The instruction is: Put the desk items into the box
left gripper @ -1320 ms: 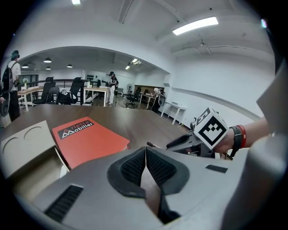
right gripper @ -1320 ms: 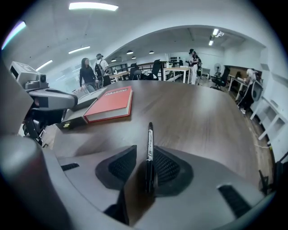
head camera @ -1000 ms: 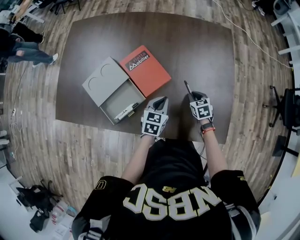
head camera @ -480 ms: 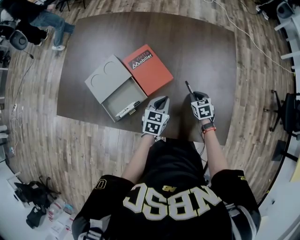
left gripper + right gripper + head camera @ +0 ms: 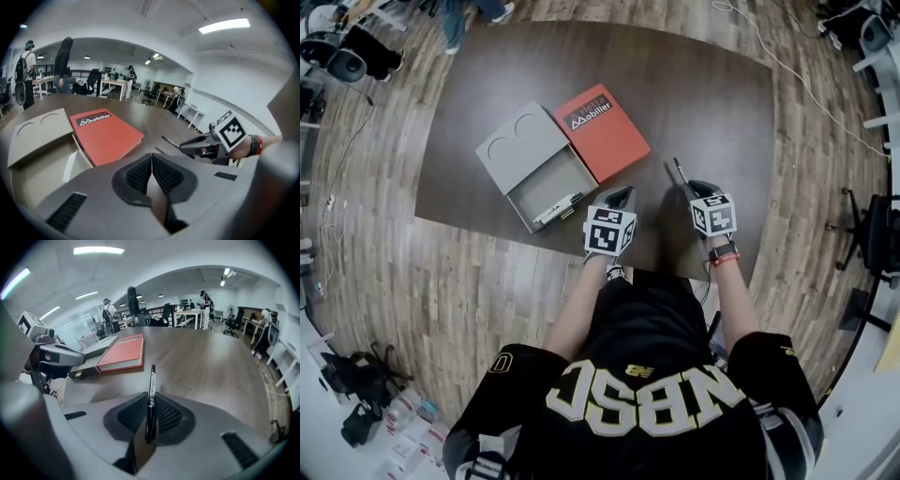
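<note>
My right gripper [image 5: 691,189] is shut on a black pen [image 5: 678,172] that sticks out forward over the dark table [image 5: 703,84]. In the right gripper view the pen [image 5: 151,390] stands upright between the pads. My left gripper [image 5: 623,196] hovers beside it, near the table's front edge, shut with nothing between its jaws [image 5: 151,159]. To the left lies the grey box: its lid [image 5: 521,145] is slid aside and the open tray [image 5: 553,187] holds a white marker [image 5: 556,212]. A red book [image 5: 602,131] lies against the box's right side.
The table's front edge runs just below both grippers. Office chairs and desks stand around the wooden floor [image 5: 384,262], and people [image 5: 133,305] are at the far side of the room. A cable [image 5: 806,84] trails across the floor at right.
Both grippers stay in much the same place near the front edge, the pen still in the right one. The people at the far left have moved along the room's edge.
</note>
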Demonstrator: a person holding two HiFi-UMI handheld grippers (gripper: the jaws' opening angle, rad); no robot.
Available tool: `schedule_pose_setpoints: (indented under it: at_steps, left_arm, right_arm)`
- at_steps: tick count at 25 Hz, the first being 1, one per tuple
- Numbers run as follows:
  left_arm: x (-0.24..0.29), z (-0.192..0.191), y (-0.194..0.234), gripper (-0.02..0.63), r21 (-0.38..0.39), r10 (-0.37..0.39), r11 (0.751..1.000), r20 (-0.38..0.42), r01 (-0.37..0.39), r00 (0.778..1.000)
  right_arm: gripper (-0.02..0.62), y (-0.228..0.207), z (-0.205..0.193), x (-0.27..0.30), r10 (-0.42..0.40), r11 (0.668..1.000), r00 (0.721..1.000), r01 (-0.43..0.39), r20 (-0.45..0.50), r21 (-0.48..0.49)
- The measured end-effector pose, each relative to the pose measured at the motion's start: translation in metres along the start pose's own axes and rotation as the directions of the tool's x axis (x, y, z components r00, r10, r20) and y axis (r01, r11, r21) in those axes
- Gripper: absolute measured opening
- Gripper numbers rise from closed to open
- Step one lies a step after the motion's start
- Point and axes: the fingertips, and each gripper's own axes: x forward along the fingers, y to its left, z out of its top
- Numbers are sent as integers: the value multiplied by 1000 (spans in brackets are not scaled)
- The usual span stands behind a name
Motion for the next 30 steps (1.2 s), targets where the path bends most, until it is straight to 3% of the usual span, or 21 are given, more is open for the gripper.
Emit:
schedule_pose_setpoints:
  at_steps: [3, 8, 13, 23, 30]
  left_arm:
    - [-1, -11, 8, 15, -47, 17, 999, -74, -20, 997]
    - [-9, -20, 18, 15, -131, 46, 990, -93, -58, 995]
    - [-19, -29, 27, 15, -152, 74, 984, -139, -95, 988]
    - [-58, -35, 59, 15, -289, 123, 948, -57, -134, 991]
    - [-89, -43, 85, 15, -328, 203, 922, -36, -204, 978]
  right_arm:
    - [51, 6, 5, -4, 16, 1000, 1000, -16, 9, -4]
    - [51, 20, 17, -8, 51, 998, 998, -50, 28, -34]
    - [51, 35, 28, -7, 86, 994, 996, -83, 33, -72]
    - [51, 83, 57, 7, 185, 967, 982, -177, 31, -183]
    - [51, 127, 81, 21, 267, 926, 964, -255, 5, -279]
